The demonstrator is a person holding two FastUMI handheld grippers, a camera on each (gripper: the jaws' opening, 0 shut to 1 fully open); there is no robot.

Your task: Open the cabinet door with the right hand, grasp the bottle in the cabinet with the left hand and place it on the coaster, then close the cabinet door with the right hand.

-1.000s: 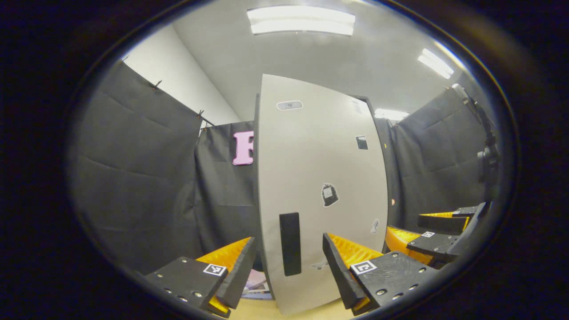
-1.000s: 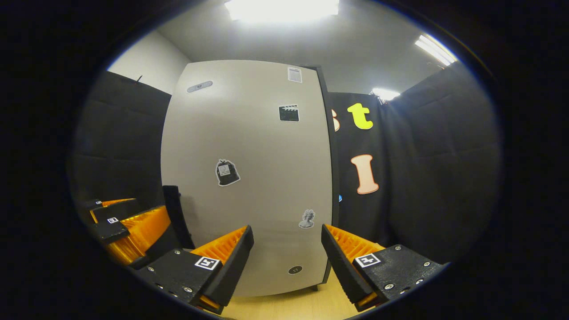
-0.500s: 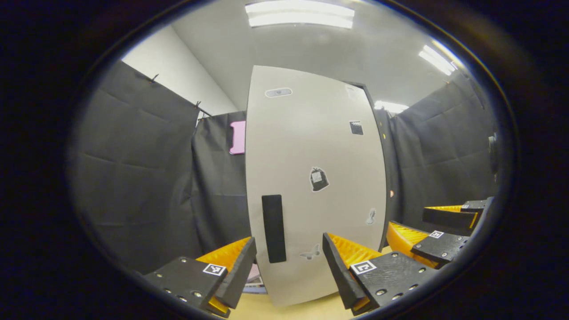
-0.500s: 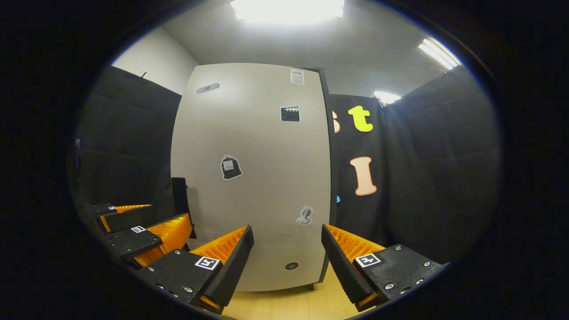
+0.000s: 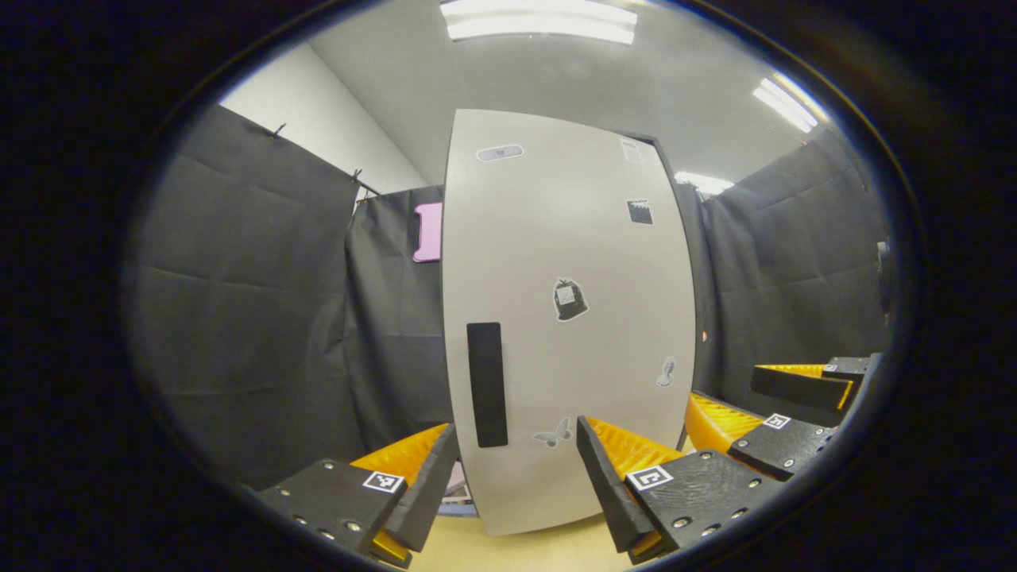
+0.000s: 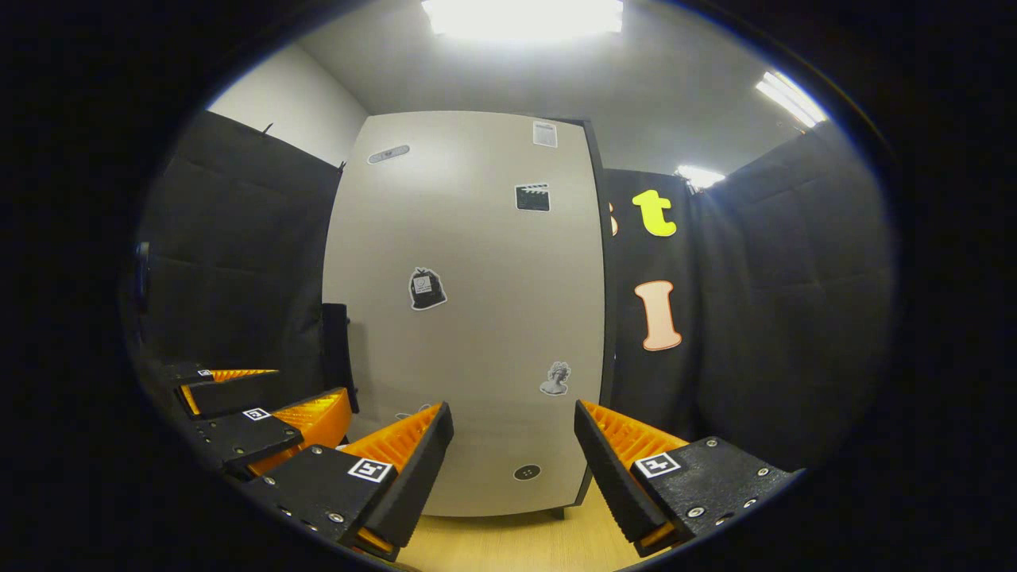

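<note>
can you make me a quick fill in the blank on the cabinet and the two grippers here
1. The cabinet door is ____.
2. The tall black handle sits near the door's ____ edge in the left gripper view.
3. The fingers of the right gripper stand ____, holding nothing.
4. The cabinet stands on a ____ coloured wooden surface.

Missing words: shut; left; open; light

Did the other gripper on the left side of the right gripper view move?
Yes. In the right gripper view the left gripper has shifted rightward and lower, relative to the black door handle on the cabinet door.
</note>
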